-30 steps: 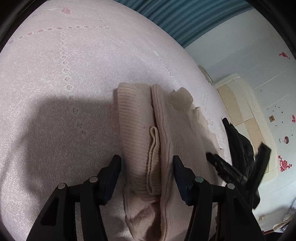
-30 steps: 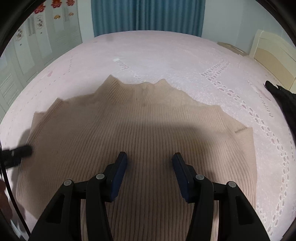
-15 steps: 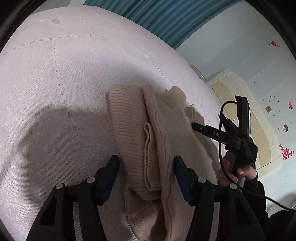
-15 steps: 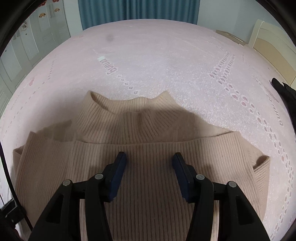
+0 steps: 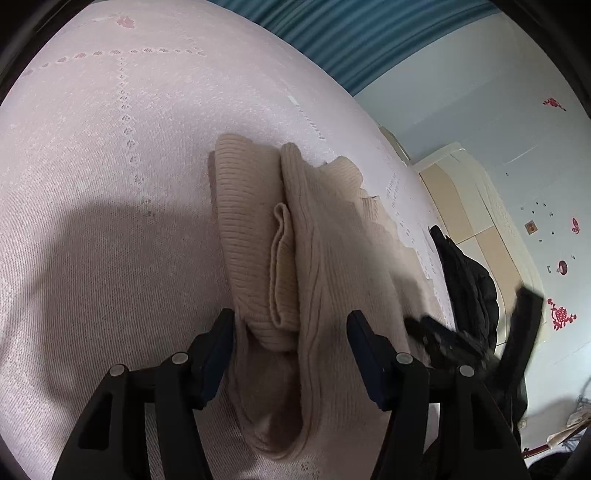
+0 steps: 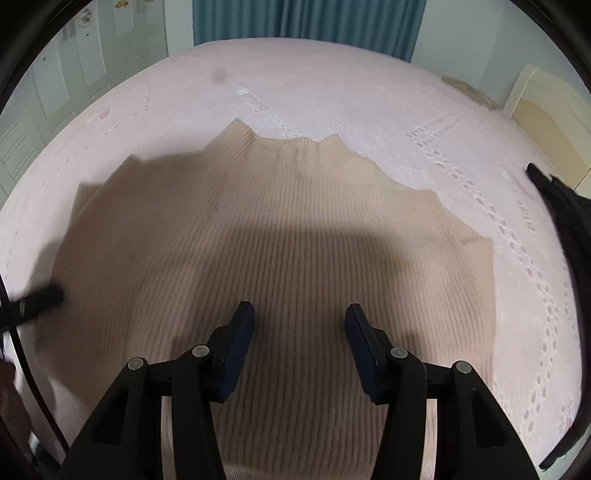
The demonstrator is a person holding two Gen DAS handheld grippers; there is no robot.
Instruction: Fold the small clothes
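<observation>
A beige ribbed knit sweater (image 5: 325,258) lies on a pink bedspread (image 5: 110,184), partly folded, with a sleeve lying along its left side. My left gripper (image 5: 291,332) is open and hovers over the sweater's near end, jaws either side of the folded sleeve. In the right wrist view the sweater (image 6: 258,251) spreads wide and flat below my right gripper (image 6: 299,332), which is open and empty just above the cloth. The right gripper also shows blurred in the left wrist view (image 5: 480,332).
A black garment (image 5: 465,280) lies on the bed at the right, and it also shows in the right wrist view (image 6: 561,214). A beige headboard (image 5: 480,206), blue curtains (image 6: 306,18) and white wardrobe doors (image 6: 55,92) surround the bed.
The right gripper dropped back low over the sweater body after being further back half a second ago. The left gripper stayed open over the folded sleeve, barely shifting.
</observation>
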